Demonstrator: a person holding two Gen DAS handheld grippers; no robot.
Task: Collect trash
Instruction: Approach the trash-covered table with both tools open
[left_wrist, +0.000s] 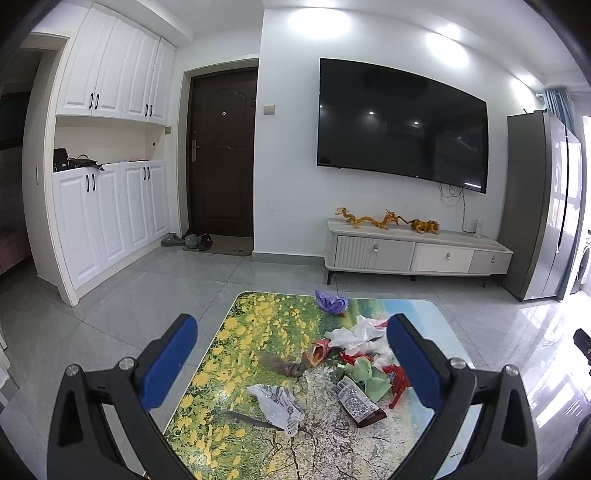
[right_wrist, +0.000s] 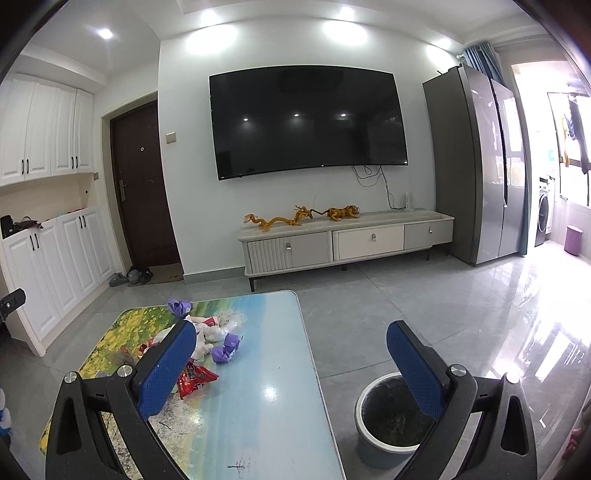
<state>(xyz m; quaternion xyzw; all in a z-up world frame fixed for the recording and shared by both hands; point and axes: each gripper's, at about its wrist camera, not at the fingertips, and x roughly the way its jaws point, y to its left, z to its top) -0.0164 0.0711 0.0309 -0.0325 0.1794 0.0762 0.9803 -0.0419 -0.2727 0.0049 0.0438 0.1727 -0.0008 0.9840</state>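
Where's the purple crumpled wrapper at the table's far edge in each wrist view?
Left wrist: purple wrapper at the table's far edge, centre of frame, above the trash pile.
Right wrist: same wrapper at the far edge, left of centre.
Shared landmark: the wall TV.

One table (left_wrist: 258, 317), two purple wrappers (right_wrist: 226, 348) (right_wrist: 180, 307), one red wrapper (right_wrist: 195, 377), one clear crumpled wrapper (left_wrist: 279, 404), one dark barcode wrapper (left_wrist: 359, 402), one bin (right_wrist: 391, 421), one TV (right_wrist: 308, 120), three drawers (right_wrist: 370, 240), two open grippers (left_wrist: 291, 354) (right_wrist: 291, 358)
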